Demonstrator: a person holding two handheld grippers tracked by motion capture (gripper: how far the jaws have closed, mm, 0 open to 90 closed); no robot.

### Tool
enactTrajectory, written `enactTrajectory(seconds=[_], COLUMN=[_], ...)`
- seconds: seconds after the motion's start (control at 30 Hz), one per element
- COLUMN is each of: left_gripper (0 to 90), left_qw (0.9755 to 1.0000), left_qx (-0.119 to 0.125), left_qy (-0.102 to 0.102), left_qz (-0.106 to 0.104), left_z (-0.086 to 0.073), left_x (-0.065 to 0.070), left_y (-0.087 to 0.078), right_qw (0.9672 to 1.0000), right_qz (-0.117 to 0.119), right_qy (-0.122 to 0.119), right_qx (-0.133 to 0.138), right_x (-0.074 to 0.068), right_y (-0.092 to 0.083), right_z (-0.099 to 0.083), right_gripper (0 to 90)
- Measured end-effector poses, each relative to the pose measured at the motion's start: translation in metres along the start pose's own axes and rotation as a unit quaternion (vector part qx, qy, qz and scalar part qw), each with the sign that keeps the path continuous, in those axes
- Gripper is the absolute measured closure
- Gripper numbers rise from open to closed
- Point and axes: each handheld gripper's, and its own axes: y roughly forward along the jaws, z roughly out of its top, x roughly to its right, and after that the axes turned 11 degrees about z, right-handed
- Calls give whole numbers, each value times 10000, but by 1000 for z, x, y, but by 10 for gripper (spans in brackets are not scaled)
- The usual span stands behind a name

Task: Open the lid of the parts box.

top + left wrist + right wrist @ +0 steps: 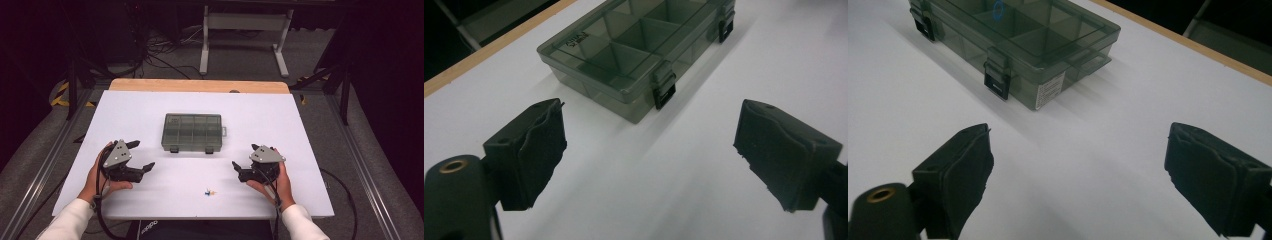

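High view | compartment box (192, 132) shut, mid-table (150, 105) | left tongs (141, 156) and right tongs (245, 162) both apart, empty, flanking near side | advice: approach the two front latches (174, 149) squarely, steady box.

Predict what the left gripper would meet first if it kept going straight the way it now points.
Probably the compartment box: the left gripper, jaws open and empty, looks across bare white table toward its near corner and latch. Depth is uncertain.
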Motion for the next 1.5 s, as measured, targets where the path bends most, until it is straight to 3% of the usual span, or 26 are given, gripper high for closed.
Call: enactTrajectory(seconds=[0.1,0.2,0.33,0.47,0.57,0.7,0.87,0.97,1.03,1.5], left_gripper=[165,185,254,303,344,364,412,447,490,487], left_qw=[10000,9995,9984,9977,9968,9960,9949,9940,9939,9926], left_qx=[-78,-284,-541,-627,-723,-820,-919,-993,-990,-1095], left_qy=[49,35,114,-3,48,59,108,282,294,318], left_qz=[-5,-140,-153,-273,-338,-356,-393,-358,-382,-410], left_z=[3,4,4,6,6,8,11,13,14,13], left_x=[-1,-4,-8,-14,-14,-14,-14,-12,-11,-11], left_y=[7,23,40,50,58,68,76,80,81,90], right_qw=[9999,9996,9988,9975,9963,9959,9949,9942,9938,9931], right_qz=[80,186,302,425,538,572,740,789,830,879], right_qy=[19,107,279,283,252,212,158,112,78,190], right_qx=[-97,-201,-261,-480,-629,-666,-672,-717,-735,-750], right_x=[3,8,15,17,18,17,14,13,12,13], right_y=[9,20,33,48,56,65,73,75,75,74], right_z=[5,11,21,25,27,31,35,35,36,34], right_gripper=[163,184,214,203,198,295,483,542,584,628])
